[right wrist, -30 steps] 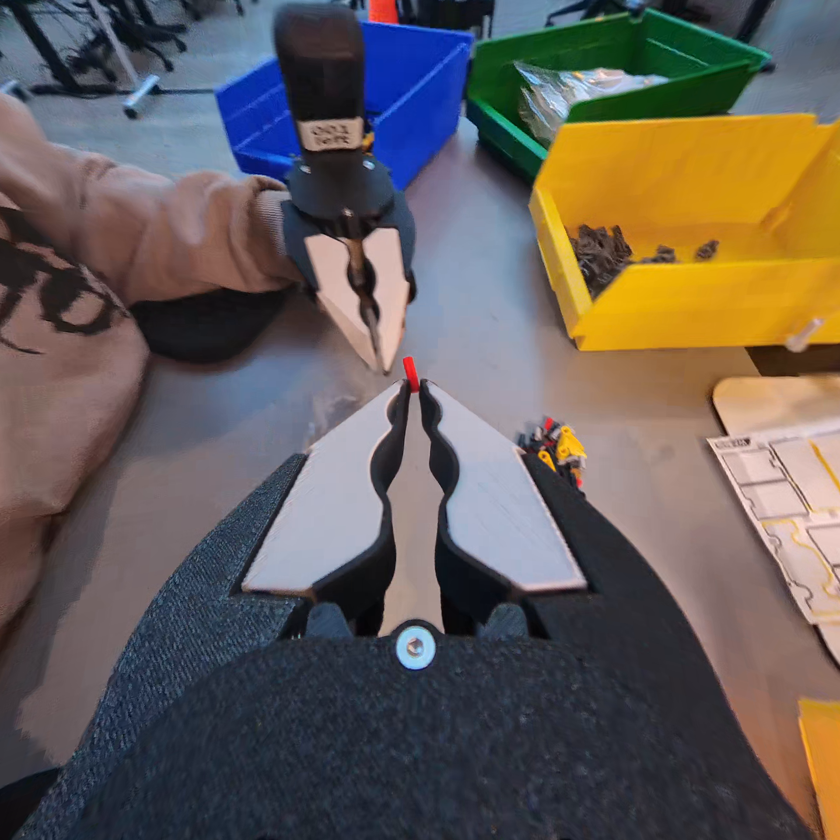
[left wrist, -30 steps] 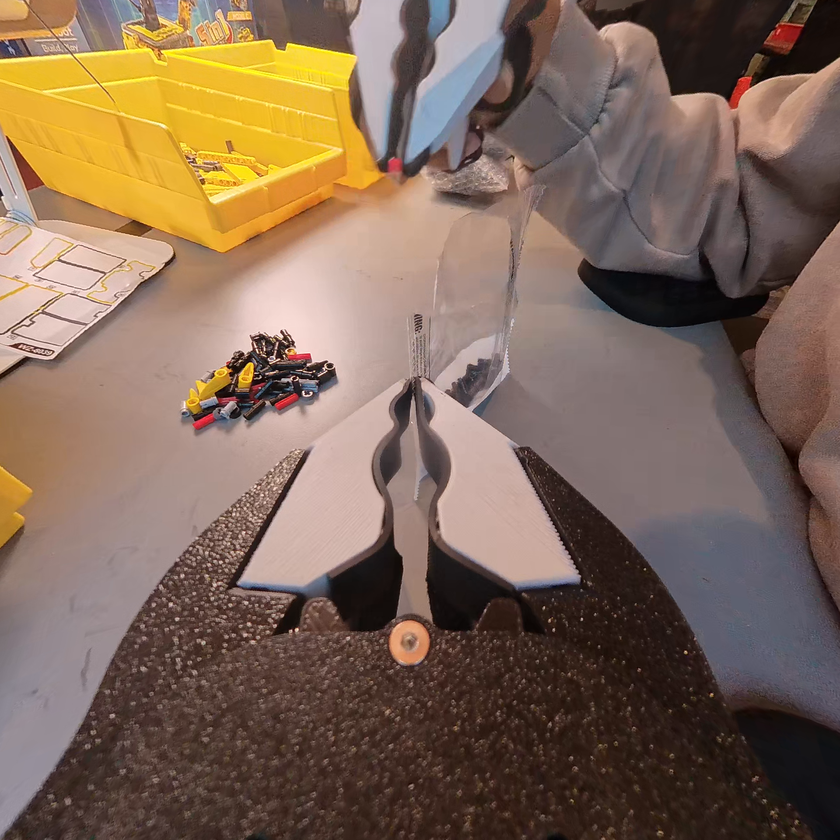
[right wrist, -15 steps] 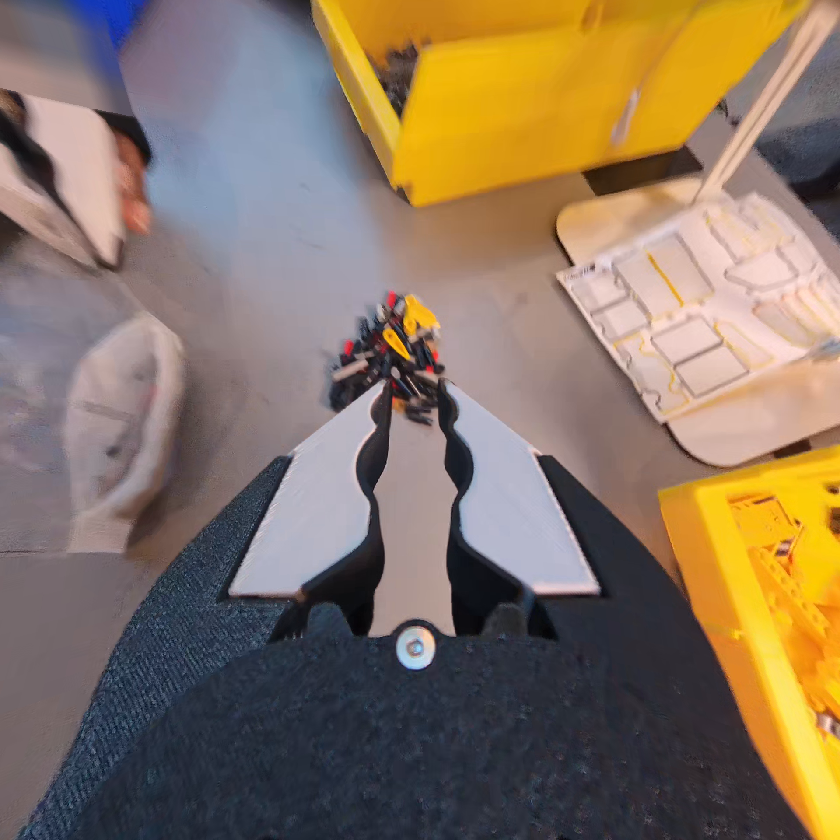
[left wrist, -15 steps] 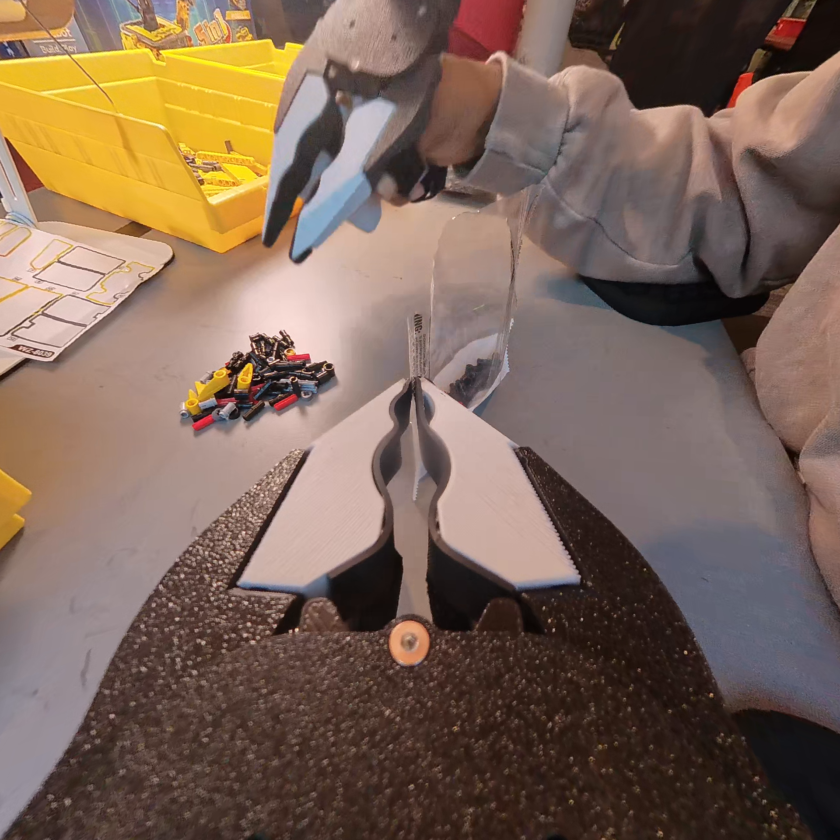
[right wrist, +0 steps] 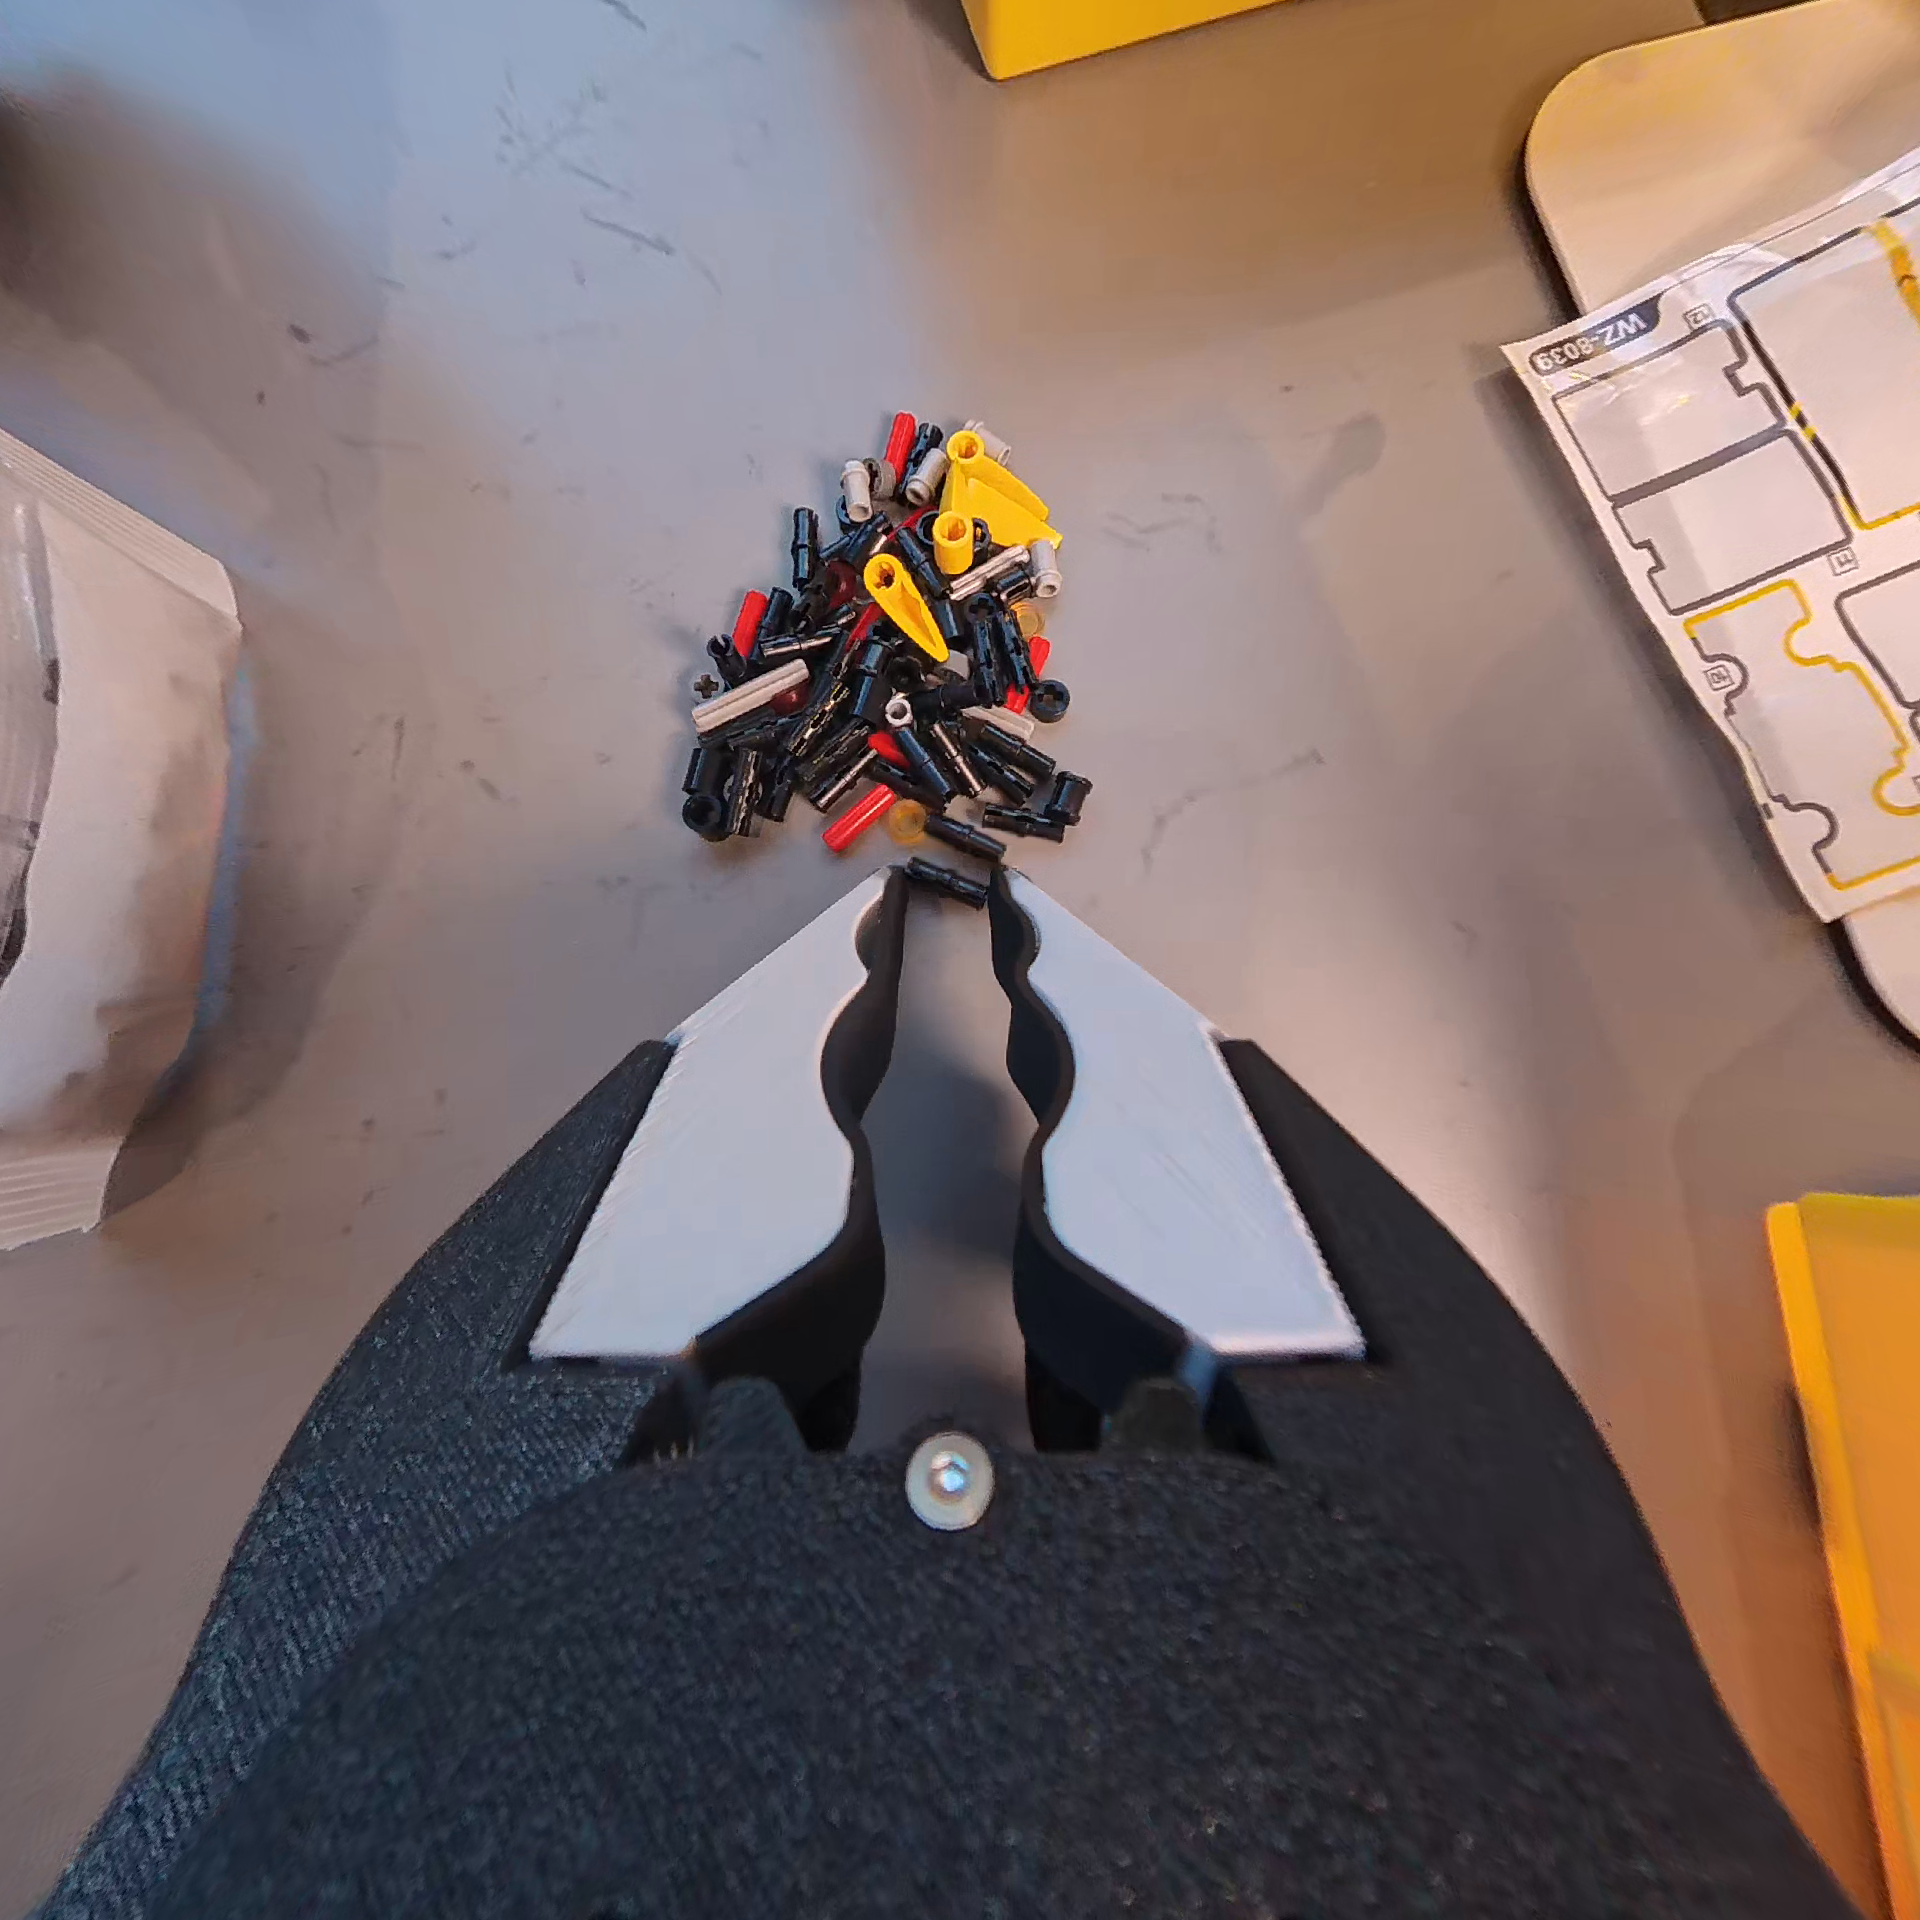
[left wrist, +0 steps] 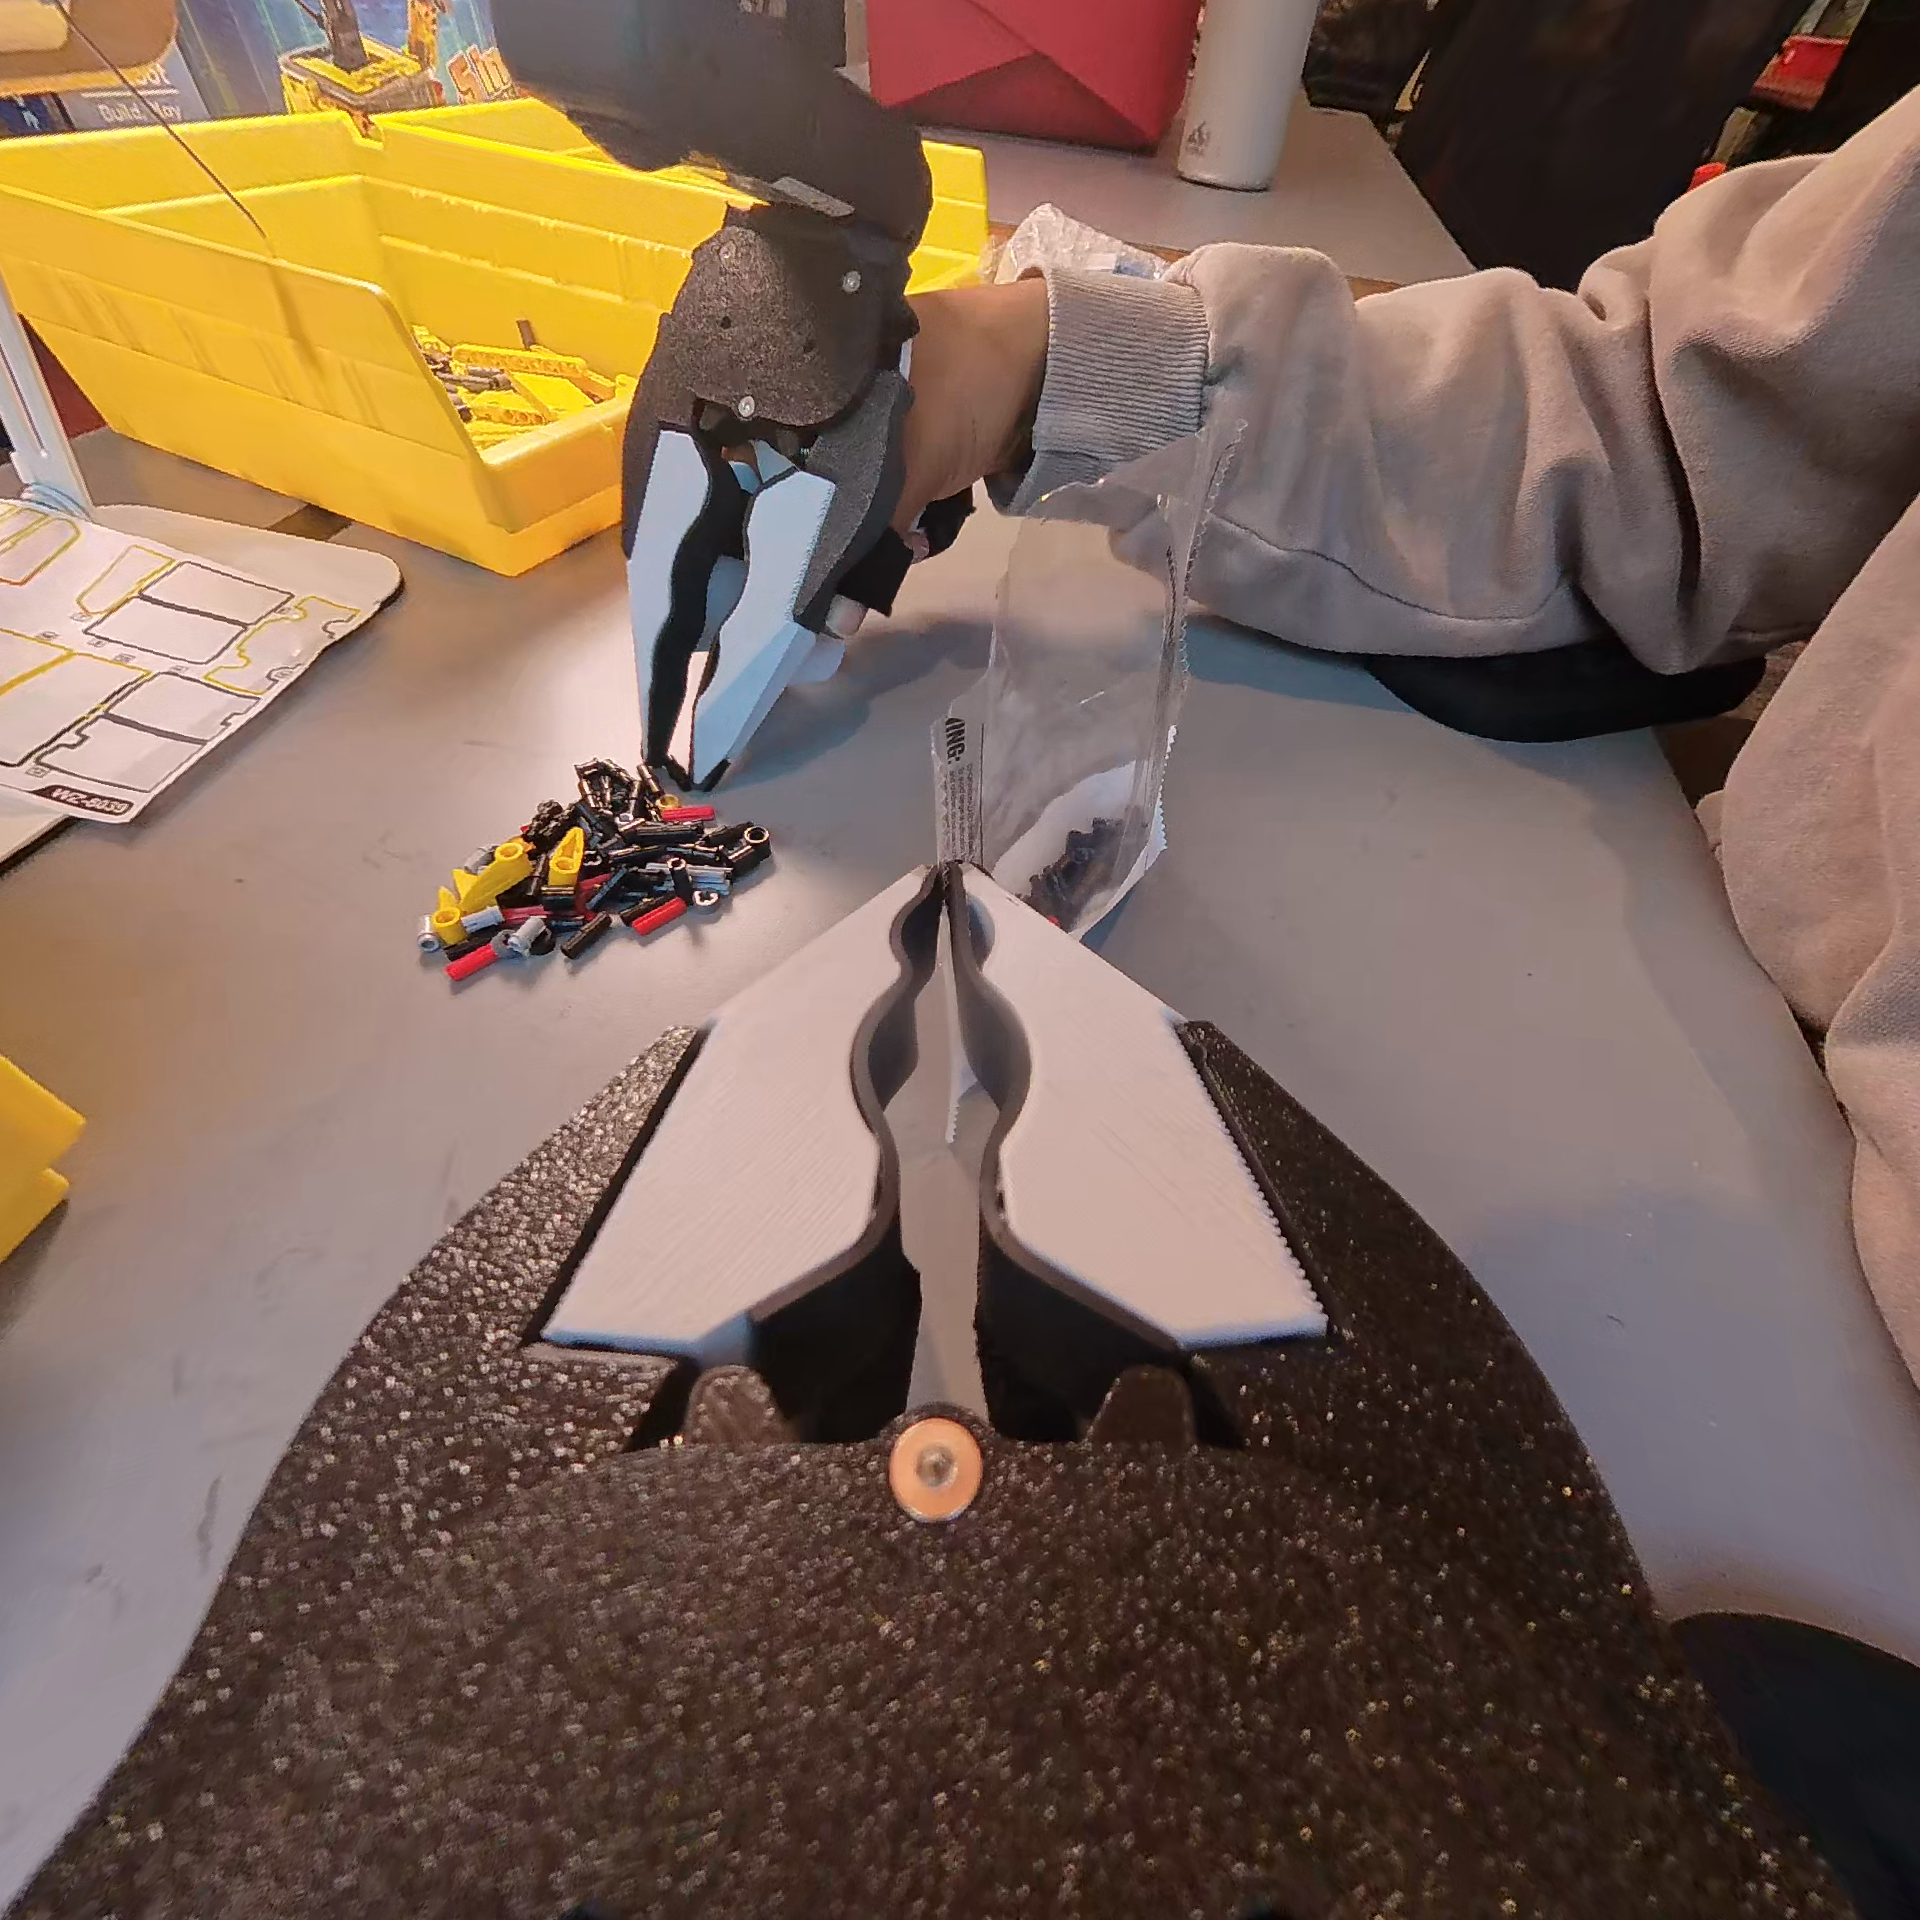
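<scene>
My left gripper (left wrist: 948, 875) is shut on the lower edge of a clear plastic bag (left wrist: 1081, 665), which stands upright on the grey table with a few small black pieces (left wrist: 1081, 847) in its bottom. A pile of small black, red, yellow and grey building parts (left wrist: 603, 873) lies to the left of it. My right gripper (right wrist: 948, 888) points down at the near edge of that pile (right wrist: 894, 665), its jaws a little apart. A black pin (right wrist: 945, 881) lies between its tips. The right gripper also shows in the left wrist view (left wrist: 691, 764).
Yellow bins (left wrist: 312, 312) with parts stand beyond the pile. A sticker sheet (right wrist: 1766, 582) on a pale board lies beside the pile. Another yellow bin edge (right wrist: 1849, 1455) is close to the right gripper. A person's grey sleeve (left wrist: 1455, 436) lies across the table behind the bag. The grippers' ends are close to 15 cm from one another.
The right gripper, shut on a red pin a second ago, has opened, swung over to the pile and come down to its edge. The left gripper and bag have not moved.
</scene>
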Available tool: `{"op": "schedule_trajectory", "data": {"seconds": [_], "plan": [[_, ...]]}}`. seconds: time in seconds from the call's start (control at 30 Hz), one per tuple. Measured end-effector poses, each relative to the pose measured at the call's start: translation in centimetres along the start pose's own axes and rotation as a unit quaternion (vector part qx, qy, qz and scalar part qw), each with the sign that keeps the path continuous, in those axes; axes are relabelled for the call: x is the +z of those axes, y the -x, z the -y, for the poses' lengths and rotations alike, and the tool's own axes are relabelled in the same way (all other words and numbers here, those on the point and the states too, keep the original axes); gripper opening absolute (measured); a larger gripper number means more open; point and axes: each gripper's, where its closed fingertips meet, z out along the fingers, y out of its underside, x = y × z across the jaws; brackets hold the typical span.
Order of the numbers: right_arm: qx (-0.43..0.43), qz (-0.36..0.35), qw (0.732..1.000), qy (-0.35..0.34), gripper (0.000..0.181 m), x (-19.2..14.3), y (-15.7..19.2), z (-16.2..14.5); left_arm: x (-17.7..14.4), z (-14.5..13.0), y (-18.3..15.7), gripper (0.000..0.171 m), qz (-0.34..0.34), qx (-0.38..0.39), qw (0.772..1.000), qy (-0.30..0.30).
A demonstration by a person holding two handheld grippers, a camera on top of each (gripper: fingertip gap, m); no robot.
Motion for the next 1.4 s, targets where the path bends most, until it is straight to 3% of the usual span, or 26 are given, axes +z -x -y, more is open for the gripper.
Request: {"op": "schedule_trajectory", "data": {"seconds": [0.07,0.17,0.27,0.33,0.5,0.6,0.7,0.8,0.87,1.03,1.17,1.3,1.4], "plan": [[-0.001,0.006,1.0,-0.009,0.015,-0.5,0.4,0.2,0.0,0.0,0.0,0.0,0.001,0.0,1.0,0.0],[-0.001,0.036,0.996,-0.078,0.015,-3.1,2.1,3.2,0.0,0.0,0.0,0.0,0.001,0.001,1.0,0.001],[-0.033,0.103,0.976,-0.188,0.015,-7.5,6.3,8.4,0.0,0.0,0.0,0.0,0.002,0.001,1.0,0.001],[-0.079,0.15,0.959,-0.225,0.015,-9.5,9.8,10.4,0.0,0.0,0.0,0.0,0.002,0.001,1.0,0.001],[-0.148,0.181,0.956,-0.176,0.02,-8.1,13.5,9.5,0.0,0.0,-0.1,0.0,0.002,0.003,1.0,0.002],[-0.122,0.184,0.953,-0.209,0.023,-8.7,12.6,10.2,0.0,0.1,-0.1,0.0,0.003,0.005,1.0,0.001],[-0.076,0.116,0.965,-0.223,0.023,-8.7,8.2,9.9,-0.1,0.1,-0.1,0.0,0.003,0.004,1.0,0.0],[-0.054,-0.004,0.991,-0.123,0.022,-5.3,1.9,4.9,0.0,0.0,-0.1,0.0,0.002,0.003,1.0,0.002],[-0.043,-0.023,0.996,-0.073,0.023,-3.1,0.1,1.9,0.1,0.0,-0.1,0.0,0.001,0.002,1.0,0.001],[-0.037,-0.006,0.999,-0.035,0.022,-0.2,-0.7,0.4,0.1,0.0,0.0,0.0,0.001,-0.002,1.0,-0.002],[-0.041,0.017,0.999,-0.018,0.008,0.3,-0.1,0.5,0.0,0.0,0.0,0.0,0.002,0.0,1.0,-0.001],[-0.049,0.037,0.998,-0.017,0.003,0.0,0.9,0.4,0.0,0.0,0.1,0.0,0.002,-0.003,1.0,-0.002],[-0.049,0.052,0.995,-0.073,0.003,-2.5,2.1,2.8,0.0,0.0,0.1,0.0,0.003,-0.002,1.0,-0.002]]}}
